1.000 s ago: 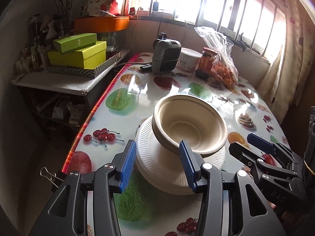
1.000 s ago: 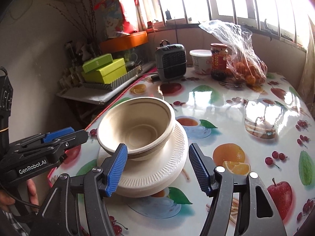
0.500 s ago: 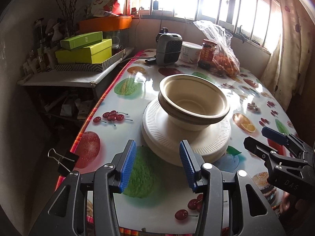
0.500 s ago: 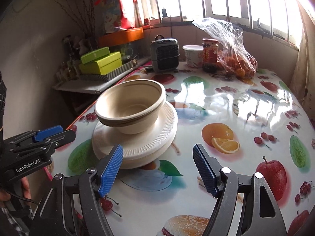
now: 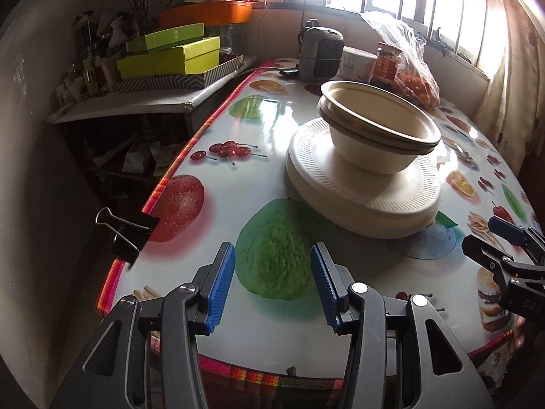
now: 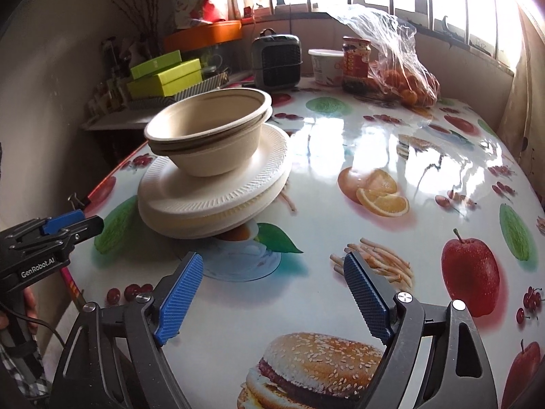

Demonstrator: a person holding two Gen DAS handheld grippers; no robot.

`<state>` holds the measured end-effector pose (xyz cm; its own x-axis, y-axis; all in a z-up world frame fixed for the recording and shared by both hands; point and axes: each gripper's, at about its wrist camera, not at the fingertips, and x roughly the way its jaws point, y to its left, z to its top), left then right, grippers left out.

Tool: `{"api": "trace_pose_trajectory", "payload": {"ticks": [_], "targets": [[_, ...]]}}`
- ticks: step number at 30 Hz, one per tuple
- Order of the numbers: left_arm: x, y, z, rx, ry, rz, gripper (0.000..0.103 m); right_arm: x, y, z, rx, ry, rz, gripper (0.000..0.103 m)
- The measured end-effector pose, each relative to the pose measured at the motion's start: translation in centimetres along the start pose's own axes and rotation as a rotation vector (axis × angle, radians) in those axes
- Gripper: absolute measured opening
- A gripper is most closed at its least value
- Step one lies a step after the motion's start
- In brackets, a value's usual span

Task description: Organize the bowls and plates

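Observation:
Two nested beige paper bowls [image 5: 378, 129] sit on a stack of white ribbed paper plates [image 5: 361, 197] on the fruit-print table. The bowls [image 6: 207, 129] lean a little and the plates [image 6: 218, 197] are slightly offset from one another. My left gripper [image 5: 272, 255] hovers over the near table edge, short of the stack, half open with nothing between its fingers. My right gripper [image 6: 272, 266] is to the right of the stack and also clear of it; its jaws are opening wide on nothing. Each gripper shows in the other's view: the right gripper [image 5: 504, 235] and the left gripper [image 6: 64, 225].
At the far end stand a grey heater [image 6: 277, 59], a white tub [image 6: 325, 64], a red-labelled jar [image 6: 356, 61] and a bag of oranges [image 6: 405, 81]. Green boxes [image 5: 170, 54] lie on a side shelf. A binder clip [image 5: 126, 231] grips the table's left edge.
Both grippers have drawn back and down toward the near table edge, away from the stack, which stays put. The right jaws have spread wider.

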<state>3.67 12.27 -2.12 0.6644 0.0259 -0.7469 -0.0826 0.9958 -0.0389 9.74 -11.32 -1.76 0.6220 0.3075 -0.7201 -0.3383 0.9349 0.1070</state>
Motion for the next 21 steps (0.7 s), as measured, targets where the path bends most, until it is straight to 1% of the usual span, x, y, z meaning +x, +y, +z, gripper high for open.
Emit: {"api": "trace_pose_trajectory", "payload": {"ticks": [2, 9, 12, 13, 15, 21], "targets": [[0.4, 0.0, -0.2, 0.004, 0.013, 0.004, 0.048, 0.4, -0.1, -0.2, -0.003, 0.017, -0.016, 0.085], [1.7, -0.5, -0.6, 0.001, 0.052, -0.023, 0.048, 1.3, -0.3, -1.1, 0.004, 0.053, -0.033, 0.086], [1.9, -0.7, -0.6, 0.008, 0.041, -0.021, 0.049, 1.6, -0.2, -1.4, 0.003, 0.057, -0.045, 0.087], [2.0, -0.6, -0.6, 0.005, 0.039, -0.027, 0.052, 1.6, -0.2, -1.4, -0.002, 0.057, -0.051, 0.087], [2.1, -0.6, -0.6, 0.001, 0.029, -0.032, 0.055, 1.7, 0.0, -1.4, -0.012, 0.055, -0.061, 0.088], [2.4, -0.8, -0.7, 0.010, 0.008, -0.004, 0.057, 1.8, 0.2, -1.7, -0.021, 0.043, -0.093, 0.090]]}}
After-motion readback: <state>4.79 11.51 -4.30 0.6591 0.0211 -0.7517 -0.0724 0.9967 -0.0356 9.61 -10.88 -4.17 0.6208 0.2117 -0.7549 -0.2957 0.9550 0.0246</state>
